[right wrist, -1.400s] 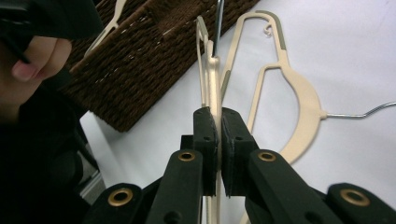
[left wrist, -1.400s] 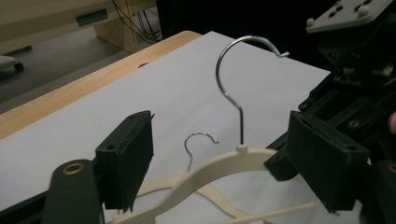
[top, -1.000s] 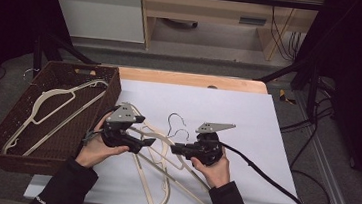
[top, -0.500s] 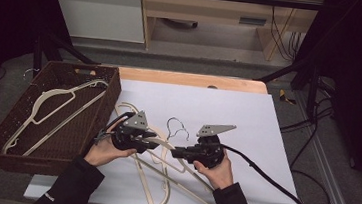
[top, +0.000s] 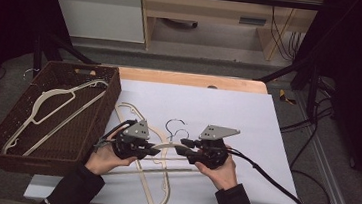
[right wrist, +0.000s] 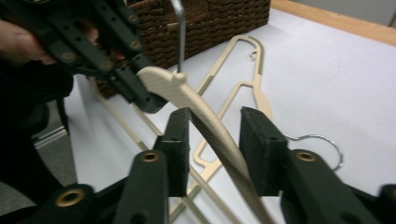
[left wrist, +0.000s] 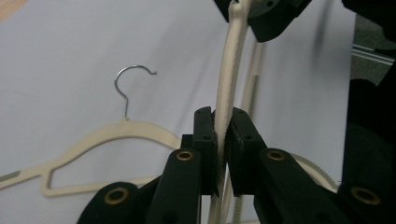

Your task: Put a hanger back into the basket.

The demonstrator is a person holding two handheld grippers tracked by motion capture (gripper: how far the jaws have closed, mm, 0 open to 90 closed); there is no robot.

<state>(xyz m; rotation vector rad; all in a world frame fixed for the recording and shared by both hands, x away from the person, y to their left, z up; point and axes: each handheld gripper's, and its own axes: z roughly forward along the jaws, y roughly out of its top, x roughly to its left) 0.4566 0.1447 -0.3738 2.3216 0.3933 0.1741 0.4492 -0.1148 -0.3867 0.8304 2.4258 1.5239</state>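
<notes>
A cream hanger [top: 171,145] with a metal hook hangs just above the white table cover between my two grippers. My left gripper [top: 156,150] is shut on one arm of the hanger [left wrist: 224,79], its pads pinching the ribbed edge. My right gripper [top: 184,150] faces it from the right. In the right gripper view the jaws of that gripper [right wrist: 217,126] stand open on both sides of the hanger's arm [right wrist: 210,126], with a gap at the right jaw. The left gripper [right wrist: 140,93] holds close to the hanger's neck there.
Two more cream hangers [top: 132,115] [top: 152,192] lie on the white cover [top: 247,123] under and beside my hands. A brown wicker basket [top: 10,131] at the left holds another hanger [top: 53,105]. Cables trail off the table's right side [top: 281,189].
My left gripper has moved right, toward the right gripper, and now grips the hanger's arm beside it. The right gripper has hardly moved.
</notes>
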